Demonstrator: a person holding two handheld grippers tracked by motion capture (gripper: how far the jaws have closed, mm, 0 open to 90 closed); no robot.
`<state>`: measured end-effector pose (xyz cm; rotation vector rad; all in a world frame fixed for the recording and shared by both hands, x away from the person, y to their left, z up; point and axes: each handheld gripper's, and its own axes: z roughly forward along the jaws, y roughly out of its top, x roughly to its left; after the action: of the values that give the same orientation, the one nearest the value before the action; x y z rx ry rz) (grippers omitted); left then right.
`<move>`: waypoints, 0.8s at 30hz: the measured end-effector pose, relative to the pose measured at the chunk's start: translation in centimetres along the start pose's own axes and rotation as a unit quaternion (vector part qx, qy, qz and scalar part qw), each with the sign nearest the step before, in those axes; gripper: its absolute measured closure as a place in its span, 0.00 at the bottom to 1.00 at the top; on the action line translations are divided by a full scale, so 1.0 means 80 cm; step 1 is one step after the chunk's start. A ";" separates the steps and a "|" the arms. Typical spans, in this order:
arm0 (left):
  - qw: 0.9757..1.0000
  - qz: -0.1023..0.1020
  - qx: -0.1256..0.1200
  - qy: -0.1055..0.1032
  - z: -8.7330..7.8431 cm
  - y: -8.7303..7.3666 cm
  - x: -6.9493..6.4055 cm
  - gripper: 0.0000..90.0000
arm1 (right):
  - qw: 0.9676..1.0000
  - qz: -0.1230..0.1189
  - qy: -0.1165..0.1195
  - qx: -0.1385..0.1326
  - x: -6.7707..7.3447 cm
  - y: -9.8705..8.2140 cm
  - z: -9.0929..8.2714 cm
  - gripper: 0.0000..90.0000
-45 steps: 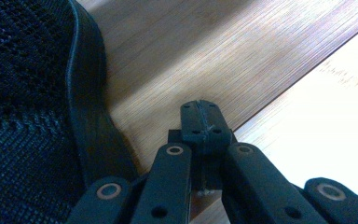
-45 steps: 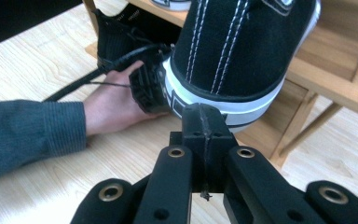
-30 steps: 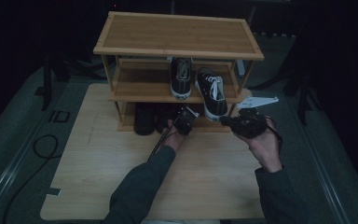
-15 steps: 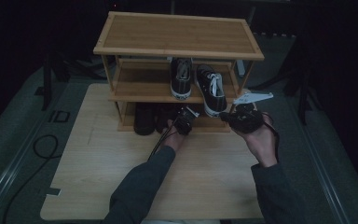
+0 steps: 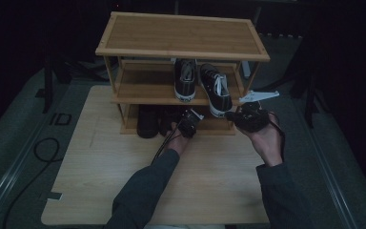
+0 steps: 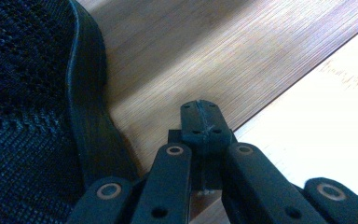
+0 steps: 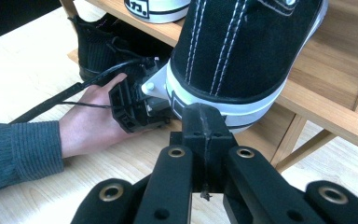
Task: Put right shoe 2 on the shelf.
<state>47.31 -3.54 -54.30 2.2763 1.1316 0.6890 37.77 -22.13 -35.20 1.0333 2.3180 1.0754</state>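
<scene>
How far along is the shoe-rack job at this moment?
Done: two black sneakers stand on the middle shelf, two dark shoes on the bottom one. In hand: the shut right claw meets the heel of the right sneaker, which overhangs the edge. Left: squaring it up. The left claw is shut and empty.

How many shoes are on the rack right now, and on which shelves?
4: two black-and-white sneakers on the middle shelf, left one and right one, its heel overhanging; two dark shoes on the bottom shelf. More may be hidden there.
</scene>
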 end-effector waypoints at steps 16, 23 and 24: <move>1.000 -0.011 0.004 -0.002 0.000 0.001 0.001 1.00 | 1.000 0.004 0.008 0.001 -0.004 0.009 0.014 1.00; 1.000 -0.008 0.006 0.006 -0.001 0.001 0.000 1.00 | 1.000 0.001 0.013 0.001 0.000 0.015 0.021 1.00; 1.000 -0.008 0.006 0.006 -0.001 0.001 0.001 1.00 | 1.000 0.001 0.013 0.001 0.001 0.016 0.022 1.00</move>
<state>47.35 -3.55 -54.18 2.2737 1.1620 0.6909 39.37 -20.64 -35.29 1.0270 2.3392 1.0946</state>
